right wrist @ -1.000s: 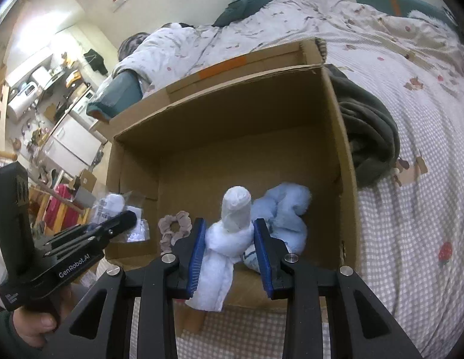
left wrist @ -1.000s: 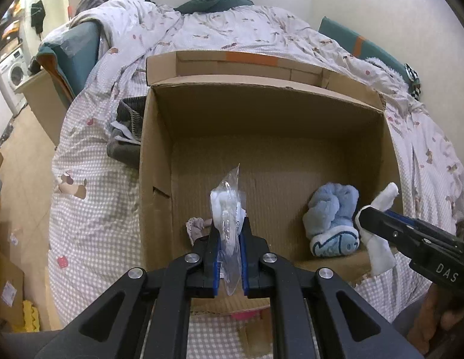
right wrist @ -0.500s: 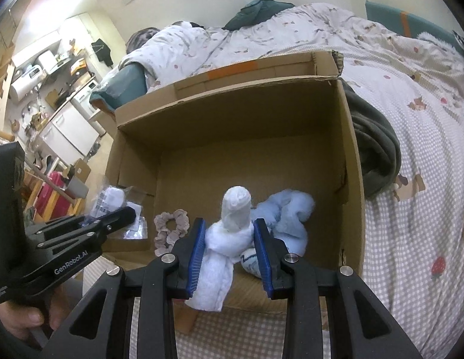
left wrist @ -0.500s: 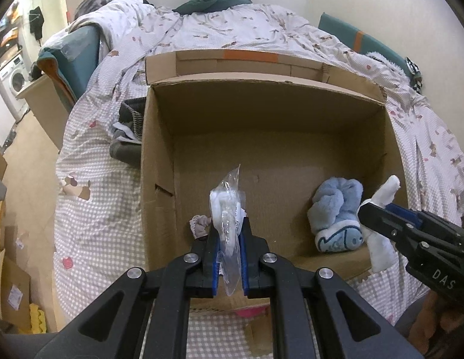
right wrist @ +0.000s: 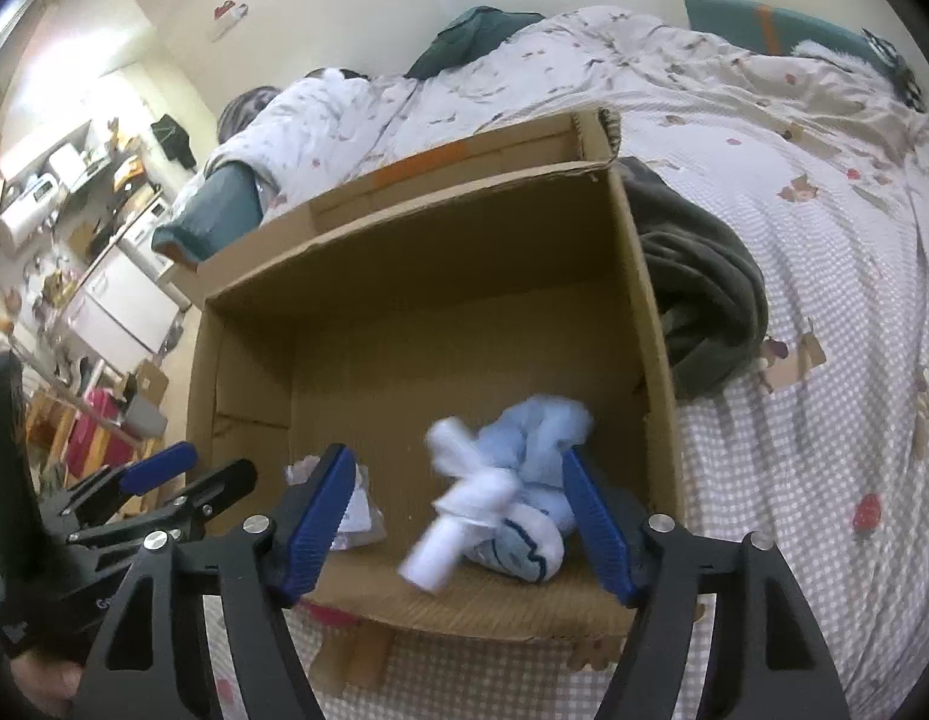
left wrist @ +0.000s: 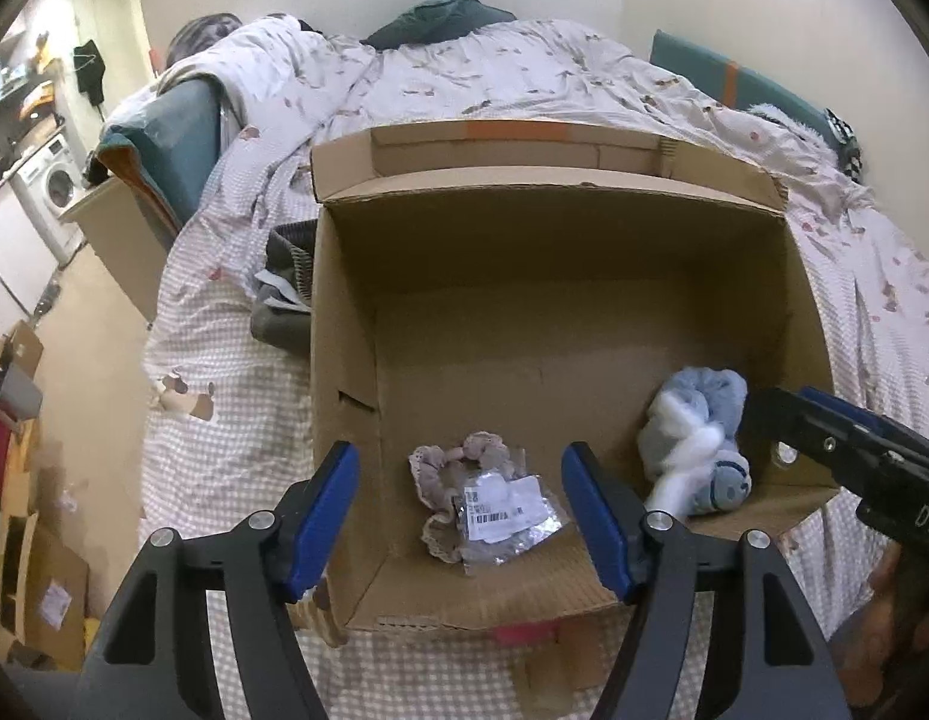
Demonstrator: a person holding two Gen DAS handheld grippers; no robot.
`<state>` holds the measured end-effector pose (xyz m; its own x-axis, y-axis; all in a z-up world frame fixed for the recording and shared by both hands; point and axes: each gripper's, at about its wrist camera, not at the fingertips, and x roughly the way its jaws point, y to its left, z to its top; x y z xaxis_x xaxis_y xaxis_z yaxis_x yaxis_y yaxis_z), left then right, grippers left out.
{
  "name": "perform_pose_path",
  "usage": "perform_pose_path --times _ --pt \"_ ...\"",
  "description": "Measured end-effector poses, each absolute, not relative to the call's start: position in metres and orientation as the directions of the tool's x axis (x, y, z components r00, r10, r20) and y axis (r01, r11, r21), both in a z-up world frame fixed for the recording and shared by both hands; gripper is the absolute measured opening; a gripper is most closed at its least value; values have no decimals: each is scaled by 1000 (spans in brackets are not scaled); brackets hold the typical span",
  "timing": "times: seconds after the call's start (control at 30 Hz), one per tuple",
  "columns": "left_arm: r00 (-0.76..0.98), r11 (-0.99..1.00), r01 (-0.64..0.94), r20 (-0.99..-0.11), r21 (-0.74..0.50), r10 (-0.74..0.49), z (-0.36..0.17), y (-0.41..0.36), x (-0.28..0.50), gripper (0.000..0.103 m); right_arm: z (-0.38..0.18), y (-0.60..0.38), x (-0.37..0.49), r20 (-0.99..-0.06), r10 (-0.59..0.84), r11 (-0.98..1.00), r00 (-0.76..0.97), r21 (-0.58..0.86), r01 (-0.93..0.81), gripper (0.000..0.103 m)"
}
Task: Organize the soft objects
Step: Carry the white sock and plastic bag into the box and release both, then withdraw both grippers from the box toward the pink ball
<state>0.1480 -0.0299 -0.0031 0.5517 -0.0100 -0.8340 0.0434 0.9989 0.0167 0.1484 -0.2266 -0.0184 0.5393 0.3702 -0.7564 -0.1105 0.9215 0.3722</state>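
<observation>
Scrunchie [left wrist: 458, 468] shows whole from left; right view hides it.

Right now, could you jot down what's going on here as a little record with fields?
setting: cardboard box open on a bed
left claw: open, jaws have just been opening, nothing between them
right claw: open, jaws have just been opening, pads clear of the white sock
clear plastic packet: lying on the box floor, partly over the frilly scrunchie
white sock: blurred, against the blue fluffy bundle
beside the box: dark clothing
</observation>
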Motion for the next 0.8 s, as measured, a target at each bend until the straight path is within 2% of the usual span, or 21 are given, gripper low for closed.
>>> perform_pose_path --times 0.63,0.8 --pt "538 999 28 -843 24 5 -7 -26 149 67 -19 -227 150 -768 370 921 524 375 -100 76" --pt "561 1000 13 -828 10 1 10 -13 142 67 -19 -229 148 -770 362 925 525 366 -101 76"
